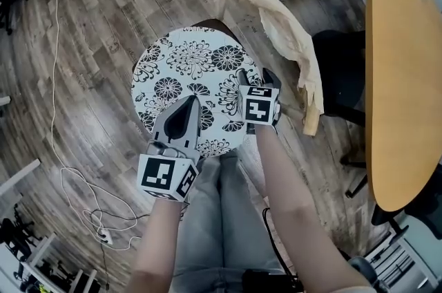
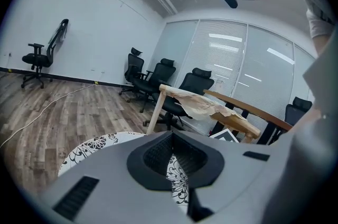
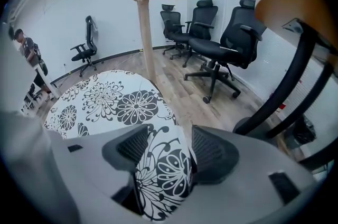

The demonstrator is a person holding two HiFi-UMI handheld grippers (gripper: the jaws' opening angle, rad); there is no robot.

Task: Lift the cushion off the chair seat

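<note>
The cushion (image 1: pixel 186 70), round and white with black flower prints, lies flat on the chair seat (image 1: pixel 207 24), covering nearly all of it, so that only a dark sliver of seat shows at the far rim. To the far left a white cable (image 1: pixel 59 77) trails over the wood plank floor (image 1: pixel 103 8). The left gripper (image 1: pixel 190 105) reaches in over the cushion's near-left part, angled slightly down. In the left gripper view its jaw tips meet, with nothing pinched between them, and the flower print shows below through the gap behind the tips. The person's legs in grey trousers (image 1: pixel 221 215) stand just in front of the seat, between the two forearms. The right gripper (image 1: pixel 257 77) sits at the cushion's near-right edge, pointing steeply down. In the right gripper view its jaws stand wide apart and straddle the cushion's rim, which rises between the two black pads without being clamped. Beyond it the wooden chair backrest (image 1: pixel 290 36), wrapped in beige covering, curves along the right side of the seat. A black office chair (image 1: pixel 338 77) stands just past that, and a yellow-topped table (image 1: pixel 407 77) fills the right edge.
</note>
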